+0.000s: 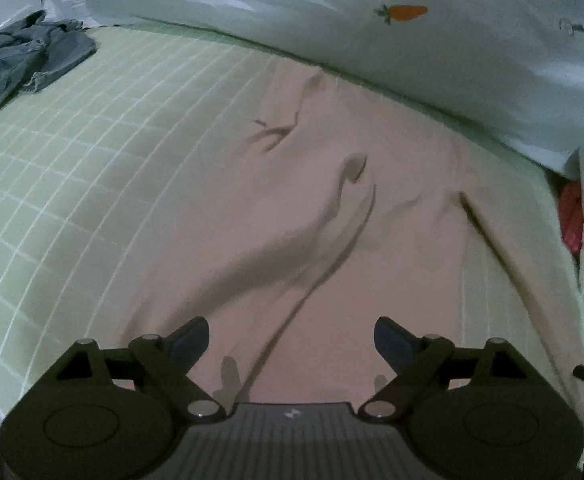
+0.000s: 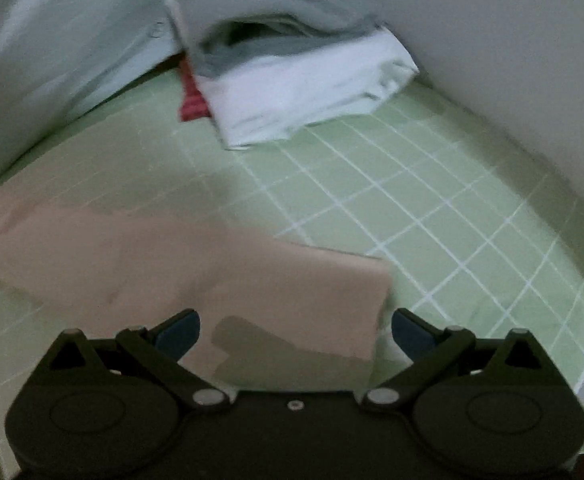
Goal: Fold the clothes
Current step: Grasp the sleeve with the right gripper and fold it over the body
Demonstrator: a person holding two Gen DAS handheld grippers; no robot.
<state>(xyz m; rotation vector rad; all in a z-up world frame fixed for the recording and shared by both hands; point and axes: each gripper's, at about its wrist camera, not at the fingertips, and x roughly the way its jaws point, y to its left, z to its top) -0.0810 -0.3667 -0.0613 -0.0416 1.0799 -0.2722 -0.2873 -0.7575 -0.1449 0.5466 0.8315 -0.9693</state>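
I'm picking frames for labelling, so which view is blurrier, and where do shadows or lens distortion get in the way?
Right wrist view: motion-smeared, the folded white and grey pile and the pink garment's edge soft; a gripper shadow falls on that garment. Left wrist view: sharper, though dim; creases in the pink garment read clearly. Both views: fisheye bends the green checked bedsheet grid lines, corners dark.

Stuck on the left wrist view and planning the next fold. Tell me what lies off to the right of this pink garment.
Observer: A folded stack, white cloth under grey, sits on the green checked sheet by the wall.
Operator: Report the right gripper.
Observer: The right gripper is open, empty, above a pink sleeve.
Operator: Describe that sleeve's end.
Observer: It ends in a straight cuff edge, lying flat on the sheet, short of the stack.
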